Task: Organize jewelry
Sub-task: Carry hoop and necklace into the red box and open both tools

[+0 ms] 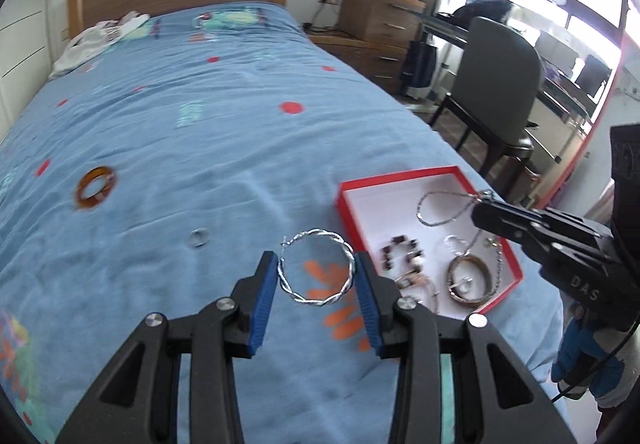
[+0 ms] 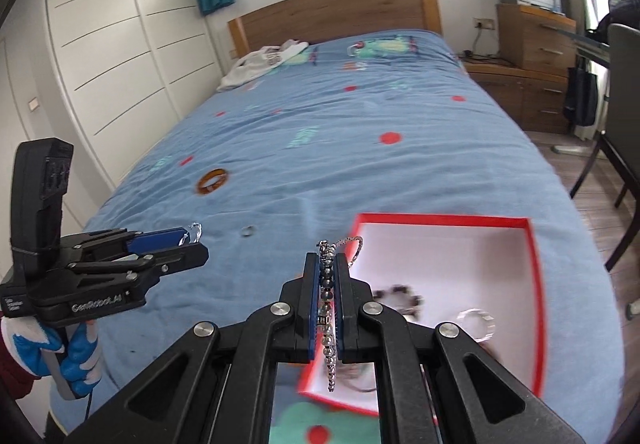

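Note:
In the left wrist view my left gripper [image 1: 316, 260] is shut on a twisted silver hoop bangle [image 1: 294, 298], held flat between the blue pads above the blue bedspread. To its right sits a red box [image 1: 400, 179] with a white inside, holding a dark beaded bracelet [image 1: 400, 254], a wide bangle [image 1: 470, 282] and other pieces. My right gripper [image 1: 478, 207] hangs over the box, a silver loop dangling from its tip. In the right wrist view this gripper [image 2: 327, 258] is shut on a beaded bracelet [image 2: 326, 320] above the box [image 2: 440, 220]. The left gripper [image 2: 196, 240] is off to the left.
An amber bangle [image 1: 96, 187] [image 2: 213, 181] and a small silver ring [image 1: 199, 238] [image 2: 248, 231] lie loose on the bedspread. White clothing [image 1: 100, 35] lies by the wooden headboard. A chair [image 1: 496, 83], a desk and wooden drawers stand right of the bed; white wardrobes [image 2: 100, 43] stand left.

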The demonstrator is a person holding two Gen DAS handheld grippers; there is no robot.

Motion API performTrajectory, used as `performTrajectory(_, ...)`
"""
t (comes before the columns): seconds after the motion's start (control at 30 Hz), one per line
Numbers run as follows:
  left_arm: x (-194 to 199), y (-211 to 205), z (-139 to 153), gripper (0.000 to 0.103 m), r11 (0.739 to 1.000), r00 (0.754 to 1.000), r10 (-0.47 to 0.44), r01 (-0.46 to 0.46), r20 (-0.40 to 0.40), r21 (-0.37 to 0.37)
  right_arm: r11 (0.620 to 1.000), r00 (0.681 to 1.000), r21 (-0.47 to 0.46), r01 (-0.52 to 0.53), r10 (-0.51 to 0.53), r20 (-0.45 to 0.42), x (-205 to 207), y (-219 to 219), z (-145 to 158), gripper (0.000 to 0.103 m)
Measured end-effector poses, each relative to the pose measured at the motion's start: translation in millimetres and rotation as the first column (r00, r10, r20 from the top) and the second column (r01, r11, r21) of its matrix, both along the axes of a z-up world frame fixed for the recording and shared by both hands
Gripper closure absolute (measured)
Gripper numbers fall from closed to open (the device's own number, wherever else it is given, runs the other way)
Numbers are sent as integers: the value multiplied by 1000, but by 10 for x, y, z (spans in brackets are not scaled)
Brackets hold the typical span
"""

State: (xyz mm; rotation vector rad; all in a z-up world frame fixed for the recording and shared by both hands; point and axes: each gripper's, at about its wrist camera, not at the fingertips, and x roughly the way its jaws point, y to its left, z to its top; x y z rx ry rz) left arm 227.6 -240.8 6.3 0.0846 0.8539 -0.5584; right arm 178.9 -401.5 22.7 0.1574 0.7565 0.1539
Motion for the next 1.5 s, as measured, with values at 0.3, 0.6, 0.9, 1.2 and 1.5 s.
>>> performTrajectory(0.3, 311, -1112, -292, 66, 996, 995, -94, 94, -46, -2, 996, 996, -36, 76, -77, -52, 397, -751, -333, 96)
performTrajectory(0.6, 519, -1425, -794, 66, 994, 988, -84, 92, -133, 59, 997, 981, -20, 81, -83, -174, 611, -1125, -805, 96)
performTrajectory(0.9, 517, -1449, -1018, 65, 993, 984, -64, 80, -164, 92, 997, 970, -65, 45, -59, -235, 568, -1083, -985, 96)
performTrajectory(1.2, 474, -1425, -993, 65, 992, 987, -57, 72, -150, 101, 996, 967, -82, 41, -60, -248, 521, -1055, -1016, 93)
performTrajectory(1.5, 388, -1391, -901, 63, 993, 987, -68, 81, -147, 88, 996, 970, -78, 51, -68, -234, 421, -994, -935, 72)
